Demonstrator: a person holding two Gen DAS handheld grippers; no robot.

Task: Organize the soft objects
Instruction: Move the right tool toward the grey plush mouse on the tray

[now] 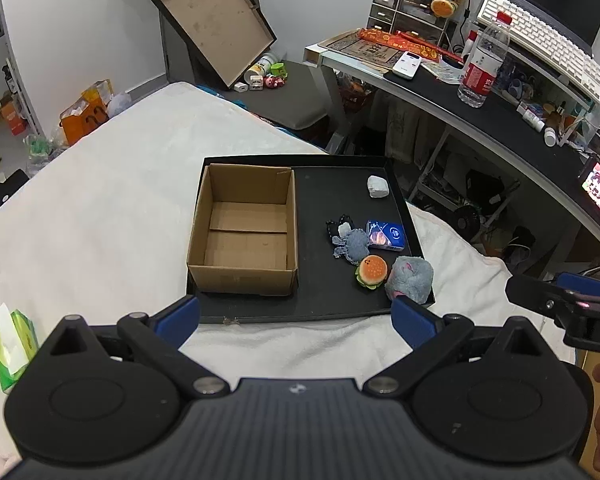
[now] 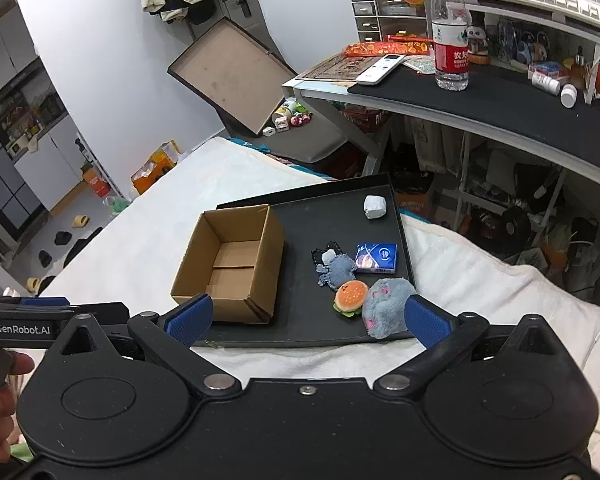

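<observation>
A black tray (image 1: 332, 308) (image 2: 300, 332) lies on a white bed. On its left stands an empty open cardboard box (image 1: 244, 228) (image 2: 230, 264). On its right lie a burger plush (image 1: 372, 272) (image 2: 351, 297), a grey fluffy plush (image 1: 410, 279) (image 2: 386, 307), a grey-blue fabric toy (image 1: 350, 243) (image 2: 334, 270), a blue tissue pack (image 1: 386, 234) (image 2: 376, 258) and a white lump (image 1: 377, 187) (image 2: 375, 207). My left gripper (image 1: 296, 318) is open and empty, short of the tray's near edge. My right gripper (image 2: 308, 320) is open and empty, its right finger beside the grey plush.
A cluttered desk (image 1: 500, 120) (image 2: 480, 112) with a water bottle (image 1: 484, 68) (image 2: 450, 32) stands right of the bed. A green tissue pack (image 1: 12, 344) lies at the left. A big brown box lid (image 1: 216, 20) (image 2: 230, 76) leans on the wall.
</observation>
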